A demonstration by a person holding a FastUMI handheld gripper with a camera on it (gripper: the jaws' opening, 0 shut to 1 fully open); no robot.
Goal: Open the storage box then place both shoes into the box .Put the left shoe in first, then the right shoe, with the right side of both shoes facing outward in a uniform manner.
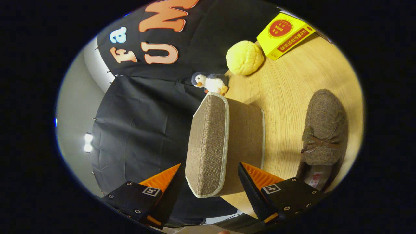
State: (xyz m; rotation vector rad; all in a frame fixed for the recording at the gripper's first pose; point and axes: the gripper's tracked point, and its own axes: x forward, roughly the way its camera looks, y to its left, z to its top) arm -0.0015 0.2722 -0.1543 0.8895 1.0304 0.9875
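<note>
Gripper view, rolled roughly a quarter turn, so the tabletop (pixel 292 94) reads as a near-vertical plane on the right. L to R: booth wall of black cloth (pixel 136 120); the gripper (pixel 209 170), fingers spread wide w/ nothing pinched; the storage box (pixel 224 146), a woven fabric box w/ pale piping, standing on the tabletop, its lid face toward the cloth side and its near corner sitting between the spread fingers, apparently touching neither. Lid appears closed, no gap visible along the piped edge. Beyond the box, by the wall: a small toy penguin (pixel 210 82), just past the box's far corner; a yellow bun-shaped ball (pixel 244 58); a yellow carton (pixel 284 34) further off. Right of the box, apart from it: one fuzzy brown shoe (pixel 323 130) w/ a bow, lying on the tabletop, opening toward the gripper; whether left or right shoe cannot be told. Step in hand, judged: opening the box, approach phase, no shoe loaded yet. Next move calls for closing the fingers on the lid's edge at the near corner, then swinging the lid clear w/o tipping or sliding the light box; hinge side not discernible, so pull direction is uncertain.
</note>
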